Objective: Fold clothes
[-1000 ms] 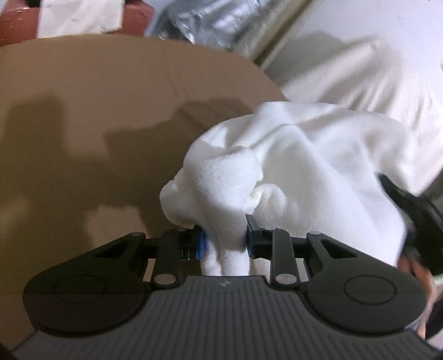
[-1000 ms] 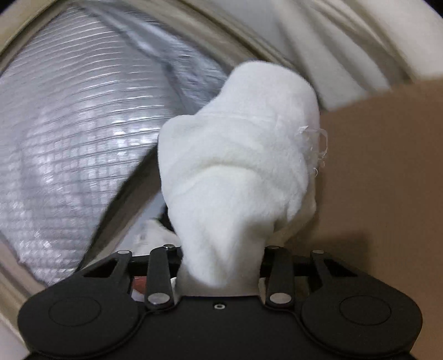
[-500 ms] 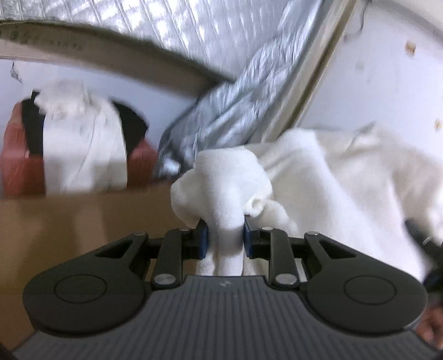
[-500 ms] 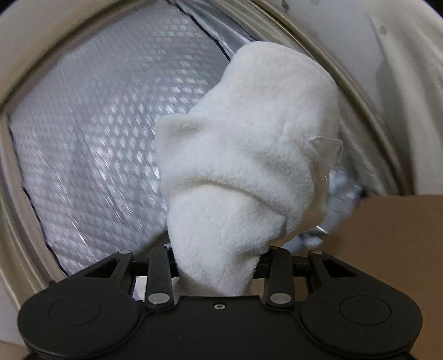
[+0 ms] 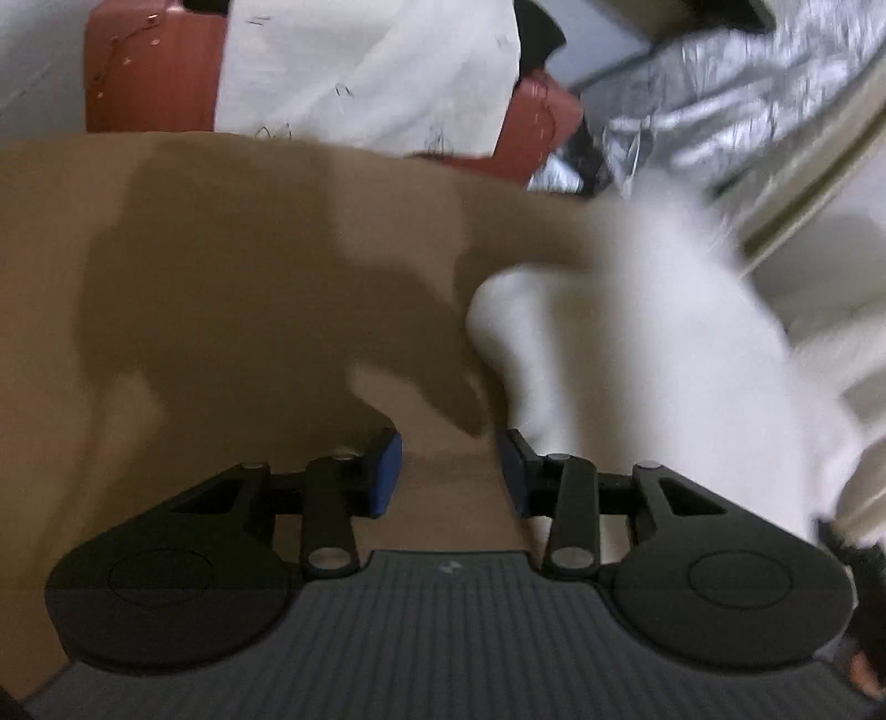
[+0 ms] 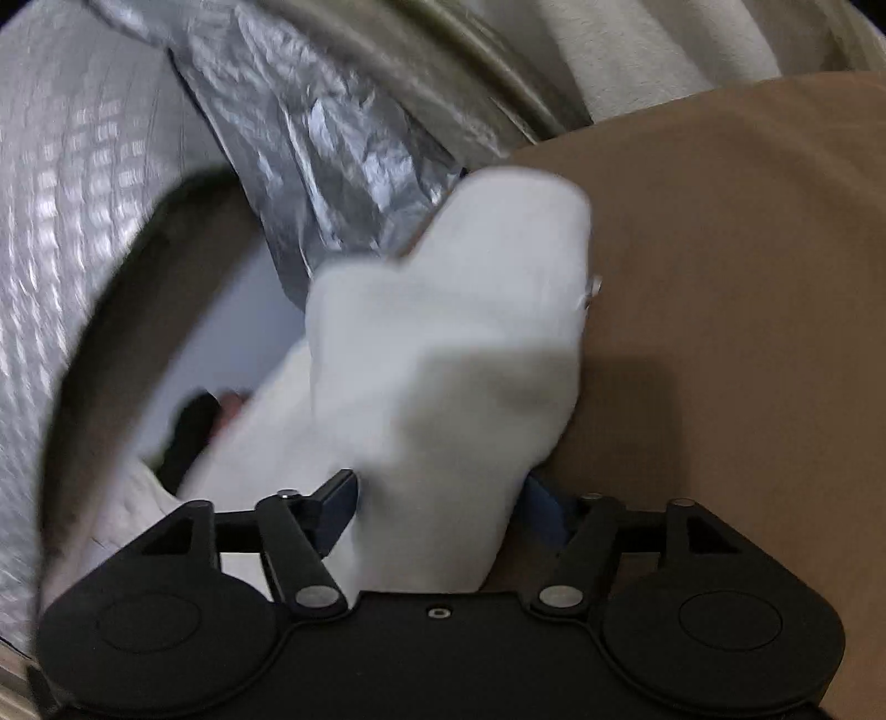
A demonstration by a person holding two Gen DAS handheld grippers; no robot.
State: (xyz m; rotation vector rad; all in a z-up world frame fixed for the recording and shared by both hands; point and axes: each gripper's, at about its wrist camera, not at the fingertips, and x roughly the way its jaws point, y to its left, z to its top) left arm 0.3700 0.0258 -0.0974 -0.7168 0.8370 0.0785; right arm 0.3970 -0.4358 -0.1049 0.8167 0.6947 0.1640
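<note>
A white fleece garment (image 5: 637,343), blurred by motion, lies on the brown table surface (image 5: 221,277) to the right of my left gripper (image 5: 448,471). That gripper's jaws are opening and only bare table shows between the blue pads (image 5: 387,471). In the right wrist view the same white garment (image 6: 454,332) rises from between the fingers of my right gripper (image 6: 440,498). Its jaws are opening too, and the cloth hangs loosely in the wide gap, over the brown table (image 6: 720,277).
A red-brown case (image 5: 144,66) with a white cloth (image 5: 365,66) draped over it stands beyond the table's far edge. Crinkled silver foil (image 5: 720,111) hangs at the back right. Quilted silver foil (image 6: 83,194) and cream fabric (image 6: 637,44) fill the right gripper's background.
Both grippers have swung down toward the table and spread their jaws. The left one has let go of the garment, which now lies to its right. The right one's hold has loosened.
</note>
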